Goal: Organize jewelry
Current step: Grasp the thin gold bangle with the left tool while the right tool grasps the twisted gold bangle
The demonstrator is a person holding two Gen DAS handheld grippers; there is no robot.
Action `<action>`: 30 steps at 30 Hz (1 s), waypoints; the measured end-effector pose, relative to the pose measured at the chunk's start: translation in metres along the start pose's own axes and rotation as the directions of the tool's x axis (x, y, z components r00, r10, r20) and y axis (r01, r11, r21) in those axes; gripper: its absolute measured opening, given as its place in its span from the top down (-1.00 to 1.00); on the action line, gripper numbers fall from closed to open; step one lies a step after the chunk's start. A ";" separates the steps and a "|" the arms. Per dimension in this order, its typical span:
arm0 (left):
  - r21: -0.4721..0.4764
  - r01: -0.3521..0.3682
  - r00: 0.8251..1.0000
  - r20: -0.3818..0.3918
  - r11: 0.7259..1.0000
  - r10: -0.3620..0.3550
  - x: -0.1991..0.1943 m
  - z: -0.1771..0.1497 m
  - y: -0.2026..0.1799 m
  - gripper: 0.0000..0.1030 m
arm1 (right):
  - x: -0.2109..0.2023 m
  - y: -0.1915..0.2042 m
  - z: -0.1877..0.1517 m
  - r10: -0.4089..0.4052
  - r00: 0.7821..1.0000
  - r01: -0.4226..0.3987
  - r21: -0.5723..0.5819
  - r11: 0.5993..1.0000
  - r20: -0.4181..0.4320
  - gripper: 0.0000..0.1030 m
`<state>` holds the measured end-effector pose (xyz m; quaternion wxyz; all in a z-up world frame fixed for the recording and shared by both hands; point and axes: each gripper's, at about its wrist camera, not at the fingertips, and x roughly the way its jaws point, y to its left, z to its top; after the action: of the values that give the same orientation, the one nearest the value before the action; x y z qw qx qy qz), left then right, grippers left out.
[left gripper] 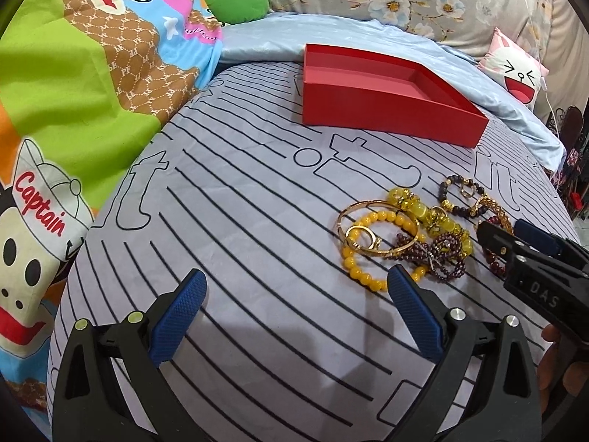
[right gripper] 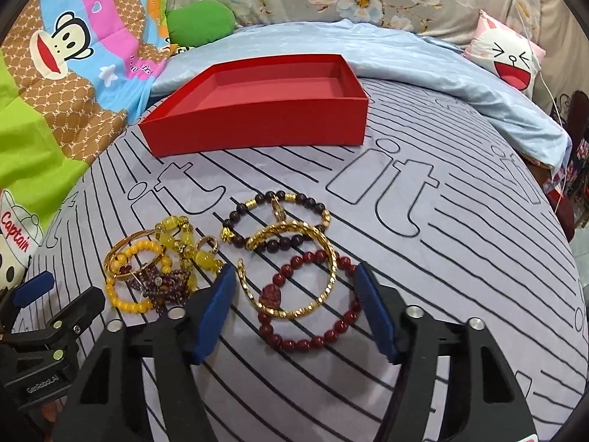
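An empty red box (left gripper: pixel 386 110) (right gripper: pixel 257 125) stands at the far side of the striped grey bedsheet (left gripper: pixel 239 221). Jewelry lies in a loose pile nearer me. My right gripper (right gripper: pixel 296 270) straddles a twisted gold bangle (right gripper: pixel 327 254) and a dark red bead bracelet (right gripper: pixel 305 342); its blue pads (right gripper: pixel 217 305) stand just outside them, not pressing. My left gripper (left gripper: pixel 296 281) is open over bare sheet, its right fingertip beside a yellow bead bracelet (left gripper: pixel 368 217) (right gripper: pixel 121 302). A brown bead bracelet (right gripper: pixel 235 217) (left gripper: pixel 447 184) and purple beads (left gripper: pixel 445 254) lie close by.
A cartoon monkey blanket (left gripper: pixel 92 92) is bunched along the left. A green plush (left gripper: pixel 235 0), a light blue sheet (left gripper: pixel 368 37) and a pink cartoon pillow (left gripper: pixel 515 70) lie behind the box. The bed's edge falls away at the right (right gripper: pixel 559 202).
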<state>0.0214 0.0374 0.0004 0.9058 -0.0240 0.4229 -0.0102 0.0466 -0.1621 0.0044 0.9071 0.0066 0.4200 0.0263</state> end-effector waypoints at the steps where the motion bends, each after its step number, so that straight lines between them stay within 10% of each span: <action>1: 0.001 0.003 1.000 0.000 1.000 -0.003 0.001 0.001 -0.001 -0.83 | 0.002 0.001 0.001 0.003 1.000 -0.003 -0.002 1.000 -0.005 -0.07; 23: 0.047 0.072 0.997 -0.030 0.996 -0.070 0.027 0.028 -0.038 -0.82 | -0.007 -0.020 0.000 0.008 1.000 -0.008 0.054 0.998 0.005 -0.04; 30: 0.039 0.101 0.994 -0.049 0.994 -0.099 0.033 0.028 -0.037 -0.47 | -0.005 -0.024 -0.001 0.016 1.000 -0.016 0.066 0.998 0.001 -0.04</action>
<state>0.0642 0.0000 -0.0053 0.8943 -0.0262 0.4419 -0.0648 0.0441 -0.1858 0.0068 0.9062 0.0400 0.4205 0.0197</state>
